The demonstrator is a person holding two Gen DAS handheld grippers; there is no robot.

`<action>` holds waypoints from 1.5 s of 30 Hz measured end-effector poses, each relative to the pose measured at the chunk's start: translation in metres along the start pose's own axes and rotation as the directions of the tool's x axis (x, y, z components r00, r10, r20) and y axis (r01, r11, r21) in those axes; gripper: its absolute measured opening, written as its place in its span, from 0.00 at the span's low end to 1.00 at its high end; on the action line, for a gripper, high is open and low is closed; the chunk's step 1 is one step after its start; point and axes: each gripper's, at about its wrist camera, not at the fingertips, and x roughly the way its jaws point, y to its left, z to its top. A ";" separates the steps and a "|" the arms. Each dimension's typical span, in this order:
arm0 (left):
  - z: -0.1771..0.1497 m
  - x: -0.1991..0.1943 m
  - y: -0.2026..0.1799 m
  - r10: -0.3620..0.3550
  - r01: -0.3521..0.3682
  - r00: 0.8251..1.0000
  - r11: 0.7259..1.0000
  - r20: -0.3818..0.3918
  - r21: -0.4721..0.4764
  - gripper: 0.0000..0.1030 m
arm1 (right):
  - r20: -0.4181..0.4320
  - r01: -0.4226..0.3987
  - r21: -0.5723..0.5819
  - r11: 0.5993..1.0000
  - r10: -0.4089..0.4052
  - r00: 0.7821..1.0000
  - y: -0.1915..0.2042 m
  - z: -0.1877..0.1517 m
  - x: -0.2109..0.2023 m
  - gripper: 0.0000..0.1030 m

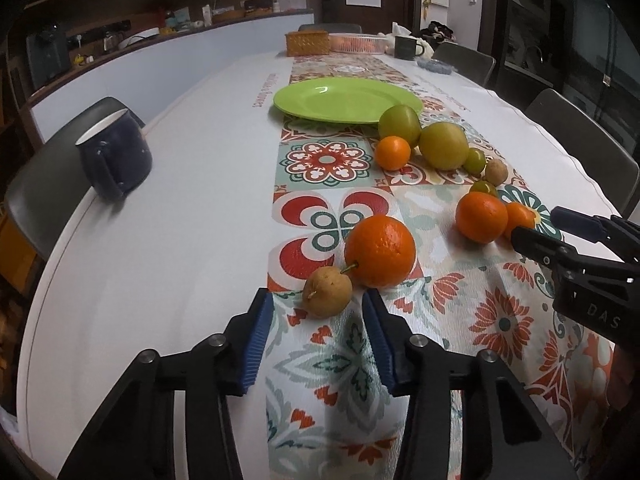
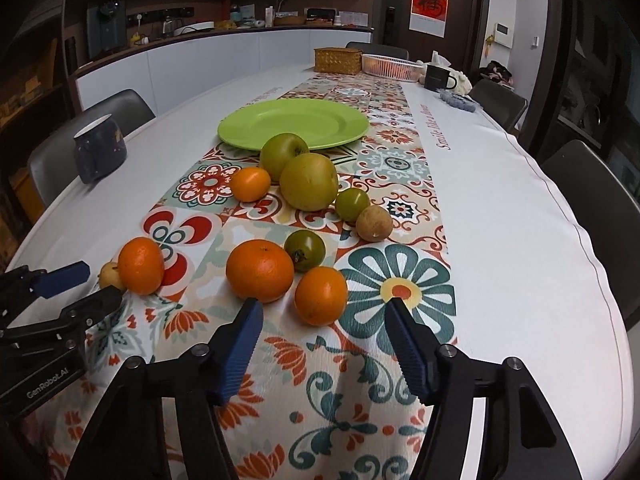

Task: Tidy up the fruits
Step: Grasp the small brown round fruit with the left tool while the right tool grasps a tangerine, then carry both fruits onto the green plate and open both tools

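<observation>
Several fruits lie loose on the patterned runner in front of an empty green plate point(image 1: 347, 98) point(image 2: 294, 122). My left gripper point(image 1: 318, 302) is open just short of a small brown fruit point(image 1: 327, 291) that touches a large orange point(image 1: 380, 251). My right gripper point(image 2: 322, 310) is open with a small orange point(image 2: 321, 296) between its fingertips, untouched, next to a bigger orange point(image 2: 260, 271). Beyond lie a dark green tomato point(image 2: 305, 250), two green apples point(image 2: 309, 182) point(image 2: 283, 155), a small mandarin point(image 2: 251, 184) and another brown fruit point(image 2: 374, 223). Each gripper shows in the other's view point(image 1: 536, 224) point(image 2: 94, 284).
A dark blue mug point(image 1: 114, 152) point(image 2: 98, 153) stands near the table's left edge. At the far end are a woven box point(image 2: 338, 60), a white basket point(image 2: 390, 66) and a black mug point(image 2: 437, 76). Chairs ring the table.
</observation>
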 end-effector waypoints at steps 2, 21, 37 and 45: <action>0.002 0.003 0.000 -0.009 0.009 1.000 1.000 -0.006 -0.003 0.40 | -0.006 -0.004 0.002 1.000 0.004 1.000 0.000 0.002 0.004 0.57; 0.012 0.016 -0.006 -0.067 0.067 0.997 0.998 -0.039 0.005 0.27 | -0.071 -0.052 0.066 0.996 0.056 0.996 -0.012 0.005 0.026 0.38; 0.018 -0.010 -0.009 -0.055 0.055 0.998 0.998 0.007 0.005 0.26 | -0.009 -0.059 0.023 0.998 0.060 0.998 -0.006 0.005 0.003 0.31; 0.035 -0.033 -0.015 -0.082 0.082 0.995 0.997 0.062 0.008 0.26 | 0.046 -0.117 0.006 0.993 0.117 0.992 -0.004 0.017 -0.027 0.31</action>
